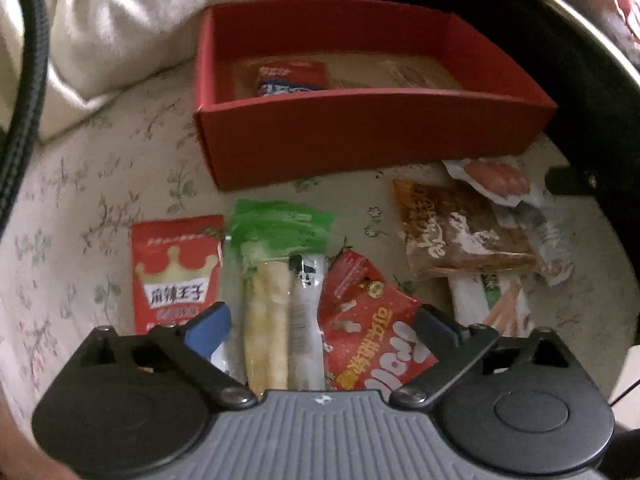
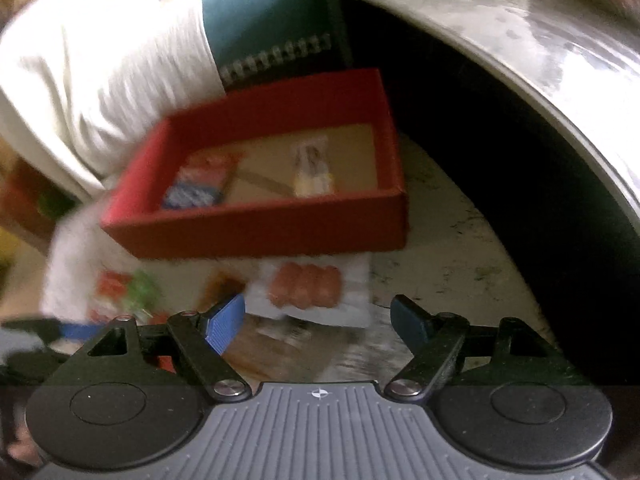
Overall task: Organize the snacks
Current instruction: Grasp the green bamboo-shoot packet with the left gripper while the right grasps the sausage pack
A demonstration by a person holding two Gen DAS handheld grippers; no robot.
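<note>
1. Left wrist view, nearest: left gripper (image 1: pixel 322 326) hangs with jaws spread wide and nothing clamped. Below and between them lie a green-topped packet of pale sticks (image 1: pixel 276 280) and a red printed pouch (image 1: pixel 372 332).
2. Just left of the sticks: red crown-logo sachet (image 1: pixel 176 276), flat on the floral cloth (image 1: pixel 80 208). To the right: brown snack pack (image 1: pixel 460 232), with a sausage pack (image 1: pixel 496 180) overlapping its far corner.
3. Right wrist view, blurred: right gripper (image 2: pixel 318 320) has jaws apart and empty, over the same sausage pack (image 2: pixel 308 288).
4. Further off: red cardboard box (image 1: pixel 360 140), open-topped, already holding a red-and-blue packet (image 1: pixel 288 80) and, clearer in the right view, a pale wrapped snack (image 2: pixel 312 168).
5. Risks, as judged:
   - Packets overlap; closing on the sticks could pinch the red pouch too and drag both.
   - Thin, slick wrappers lying flat may slide from the pads.
   - Both grippers work the same pile near the box front; they could knock each other or nudge the box.
</note>
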